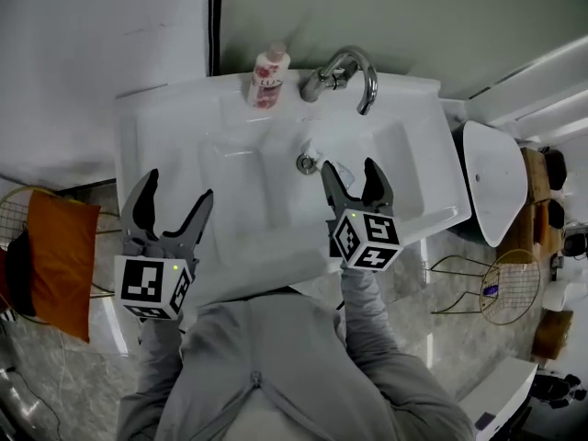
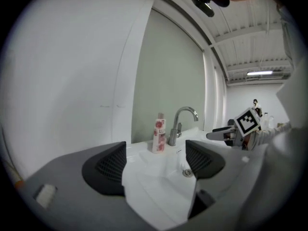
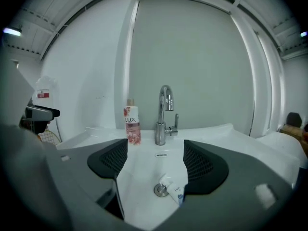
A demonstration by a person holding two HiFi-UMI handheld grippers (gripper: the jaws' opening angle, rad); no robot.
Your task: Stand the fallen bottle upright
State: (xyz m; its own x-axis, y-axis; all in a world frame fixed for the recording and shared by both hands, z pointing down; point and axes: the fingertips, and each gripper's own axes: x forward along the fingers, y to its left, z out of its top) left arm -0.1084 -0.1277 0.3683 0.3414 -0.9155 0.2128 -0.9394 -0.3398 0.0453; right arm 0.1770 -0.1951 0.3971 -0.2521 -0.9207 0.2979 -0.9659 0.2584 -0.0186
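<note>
The left tongs point(image 1: 178, 186) are spread wide with nothing between the jaws, and they hang over the front left edge of the white sink point(image 1: 165, 108). The right tongs point(image 1: 348, 165) are also released and gaping, held above the basin just right of the drain point(image 3: 160, 190). The fallen bottle point(image 3: 172, 186), small and white with blue print, lies on its side on the basin floor beside the drain. In the right gripper view it sits low between the jaws, and the right jaw covers its near end. A pink-and-white Lux bottle point(image 1: 268, 78) stands upright on the sink's back rim, just left of the chrome faucet point(image 1: 344, 72).
</note>
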